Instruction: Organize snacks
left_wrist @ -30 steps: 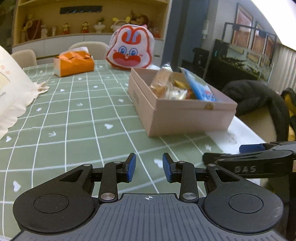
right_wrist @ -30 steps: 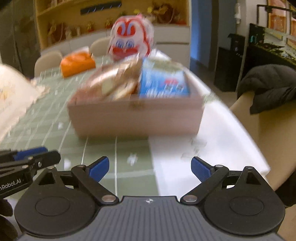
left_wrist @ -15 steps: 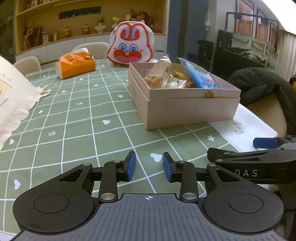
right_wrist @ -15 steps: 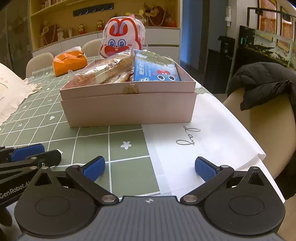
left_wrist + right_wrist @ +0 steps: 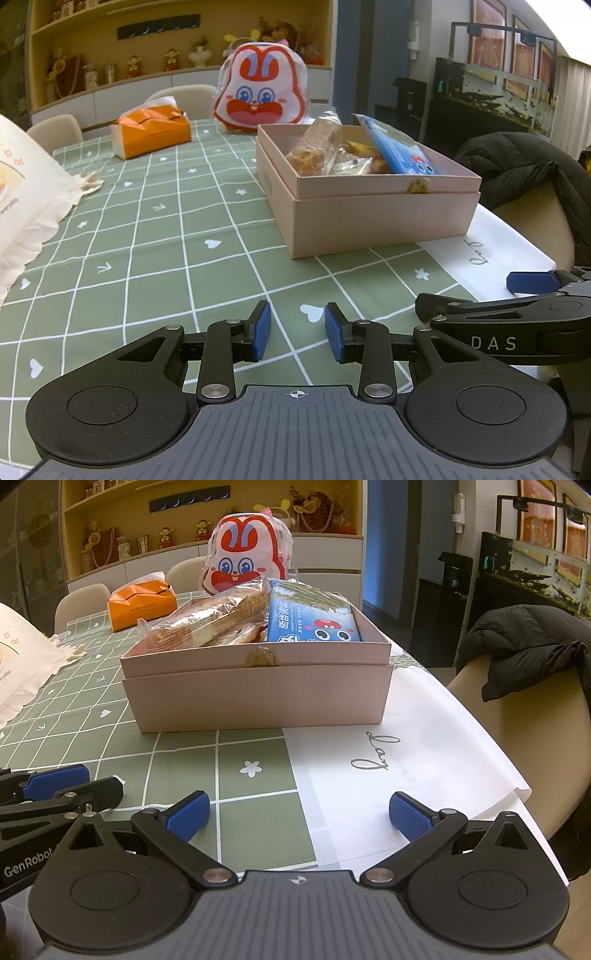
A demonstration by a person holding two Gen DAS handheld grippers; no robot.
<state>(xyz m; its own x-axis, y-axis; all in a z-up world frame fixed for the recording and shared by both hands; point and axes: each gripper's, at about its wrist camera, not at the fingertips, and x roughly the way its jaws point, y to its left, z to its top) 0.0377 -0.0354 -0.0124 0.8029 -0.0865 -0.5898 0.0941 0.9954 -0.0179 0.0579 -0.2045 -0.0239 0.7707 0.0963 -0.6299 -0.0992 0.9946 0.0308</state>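
Both grippers we hold empty short of the pink box (image 5: 258, 698): left gripper (image 5: 297, 334) narrowly parted, right gripper (image 5: 299, 816) spread wide. Inside the box lie the snacks (image 5: 210, 622), including a blue packet (image 5: 314, 622).

Both wrist views were sharp, without motion blur, and evenly lit by soft indoor light. The strongest brightness entered at the upper right corner of the left view, where the picture burned out to white. The tablecloth (image 5: 155, 236) showed only faint, diffuse shadows; a soft one lay under the pink box (image 5: 258, 698). Clear wrappers in the box carried small glints. Fisheye distortion bent the shelves (image 5: 110, 528) and the frame edges, and the corners fell to black.
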